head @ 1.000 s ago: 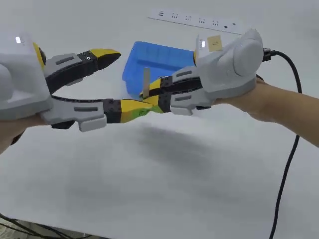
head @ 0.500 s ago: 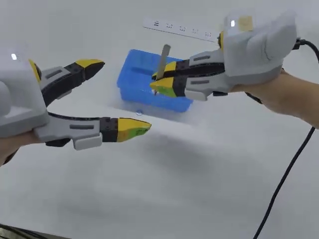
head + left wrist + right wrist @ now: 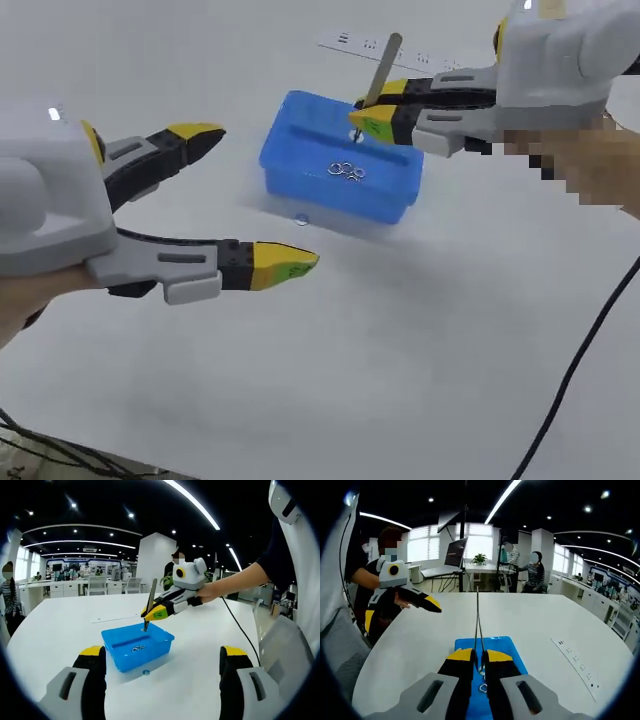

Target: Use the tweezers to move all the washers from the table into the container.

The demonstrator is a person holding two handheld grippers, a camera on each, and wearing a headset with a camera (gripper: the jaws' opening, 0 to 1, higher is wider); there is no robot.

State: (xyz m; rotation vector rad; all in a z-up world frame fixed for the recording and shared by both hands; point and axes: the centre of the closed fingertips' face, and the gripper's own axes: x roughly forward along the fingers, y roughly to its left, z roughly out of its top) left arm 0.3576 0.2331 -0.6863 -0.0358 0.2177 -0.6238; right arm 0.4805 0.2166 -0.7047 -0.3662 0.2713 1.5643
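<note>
- We see several washers (image 3: 346, 172) in the blue container (image 3: 335, 200); a lone washer (image 3: 302, 220) lies on the bench (image 3: 400, 350) just before it.
- The right tongs (image 3: 375, 118) clamp the tweezers (image 3: 382, 68), whose tips, too small to read, hang over the container.
- Our left tongs (image 3: 260, 198) gape wide nearby.
- A power strip (image 3: 350, 43) lies behind, partly hidden.

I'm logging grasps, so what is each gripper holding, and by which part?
The right gripper is shut on the tweezers, clamping their lower part near the tips. The left gripper is open and holds nothing.
</note>
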